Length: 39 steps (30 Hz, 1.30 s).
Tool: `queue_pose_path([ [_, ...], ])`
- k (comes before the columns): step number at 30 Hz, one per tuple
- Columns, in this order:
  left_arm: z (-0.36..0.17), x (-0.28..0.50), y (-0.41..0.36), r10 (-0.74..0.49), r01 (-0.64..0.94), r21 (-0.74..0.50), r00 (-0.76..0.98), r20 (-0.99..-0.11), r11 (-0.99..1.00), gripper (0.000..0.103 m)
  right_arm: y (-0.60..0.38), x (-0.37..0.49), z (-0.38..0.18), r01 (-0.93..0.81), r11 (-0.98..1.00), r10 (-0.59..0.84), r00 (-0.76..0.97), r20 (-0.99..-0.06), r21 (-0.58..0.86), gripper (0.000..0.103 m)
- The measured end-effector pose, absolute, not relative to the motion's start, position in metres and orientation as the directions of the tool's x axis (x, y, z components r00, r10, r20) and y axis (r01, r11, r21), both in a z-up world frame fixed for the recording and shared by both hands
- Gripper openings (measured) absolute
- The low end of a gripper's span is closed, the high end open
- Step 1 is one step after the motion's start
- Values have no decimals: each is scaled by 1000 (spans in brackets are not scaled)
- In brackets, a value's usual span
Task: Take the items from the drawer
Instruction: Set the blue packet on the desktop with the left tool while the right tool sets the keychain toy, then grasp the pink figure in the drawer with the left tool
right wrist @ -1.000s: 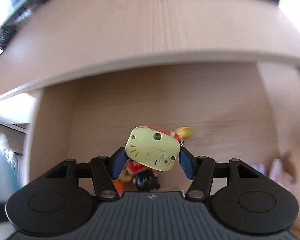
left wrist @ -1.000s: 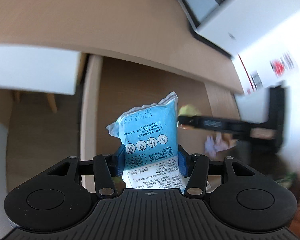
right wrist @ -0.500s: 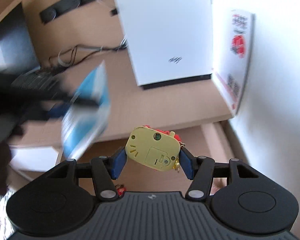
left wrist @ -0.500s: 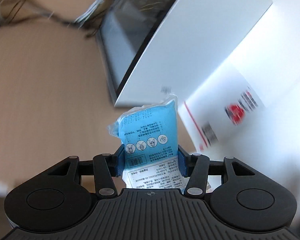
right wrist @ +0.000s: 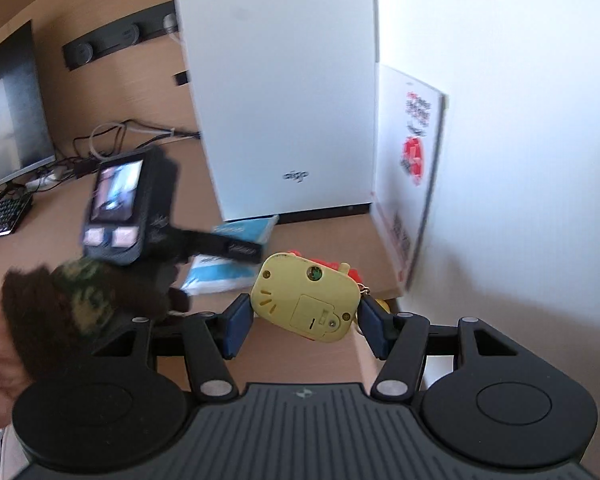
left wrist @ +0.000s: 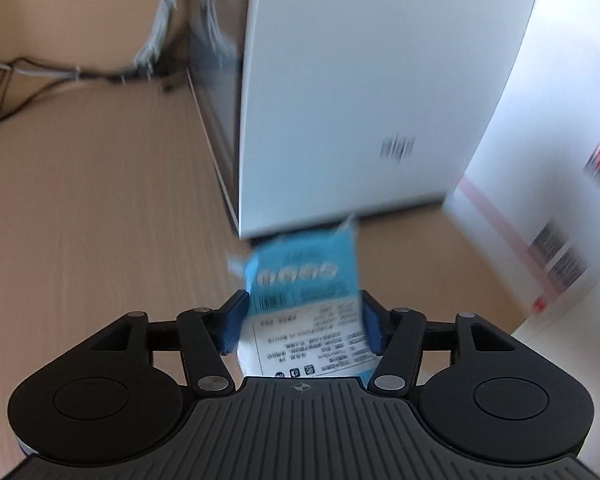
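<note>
A blue and white packet (left wrist: pixel 304 276) sits tipped forward between the blue pads (left wrist: pixel 232 320) of my left gripper (left wrist: pixel 304 316). The jaws are opening and stand a little off the packet's sides. It hangs low over the wooden desk (left wrist: pixel 100 220), just before a white tower case (left wrist: pixel 360 100). In the right wrist view the same packet (right wrist: pixel 216 276) shows under the left gripper (right wrist: pixel 236 248). My right gripper (right wrist: pixel 304 320) is shut on a yellow toy (right wrist: pixel 306 300) with red parts and a small chain, held above the desk's right end.
A flat white carton with red print (right wrist: pixel 412 168) leans on the wall right of the tower. Cables (left wrist: pixel 60 76) run along the back of the desk. A monitor (right wrist: pixel 8 120) and keyboard (right wrist: pixel 0 216) stand far left. A gloved hand (right wrist: pixel 80 300) holds the left gripper.
Both grippers rose out of the drawer to above the desk. The left one swung toward the white tower, its jaws spread and the packet tipped forward. The yellow toy stays gripped.
</note>
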<state>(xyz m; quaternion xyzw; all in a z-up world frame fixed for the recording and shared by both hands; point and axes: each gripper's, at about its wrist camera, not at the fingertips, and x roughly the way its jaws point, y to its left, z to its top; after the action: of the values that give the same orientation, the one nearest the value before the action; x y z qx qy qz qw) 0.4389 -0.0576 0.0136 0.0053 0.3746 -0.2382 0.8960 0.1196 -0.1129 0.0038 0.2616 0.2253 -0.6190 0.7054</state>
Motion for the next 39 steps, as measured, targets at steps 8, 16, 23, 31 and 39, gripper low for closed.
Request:
queue_pose_path([
  [8, 66, 414, 2, -445, 364, -255, 738, -507, 896, 61, -150, 102, 12, 985, 48, -785, 140, -604, 166, 58],
  [16, 45, 365, 70, -458, 341, -308, 596, -660, 888, 61, -215, 127, 15, 982, 112, -856, 173, -488, 152, 93],
  [23, -4, 316, 101, -452, 362, -317, 389, -803, 876, 61, -167, 156, -19, 982, 181, -836, 183, -518, 55, 103],
  [31, -34, 317, 99, -400, 376, -294, 244, -884, 879, 61, -106, 158, -39, 992, 124, -839, 85, -538, -37, 103],
  [39, -70, 314, 82, -353, 351, -292, 123, -928, 890, 61, -90, 151, -55, 994, 108, -734, 84, -674, 7, 103],
])
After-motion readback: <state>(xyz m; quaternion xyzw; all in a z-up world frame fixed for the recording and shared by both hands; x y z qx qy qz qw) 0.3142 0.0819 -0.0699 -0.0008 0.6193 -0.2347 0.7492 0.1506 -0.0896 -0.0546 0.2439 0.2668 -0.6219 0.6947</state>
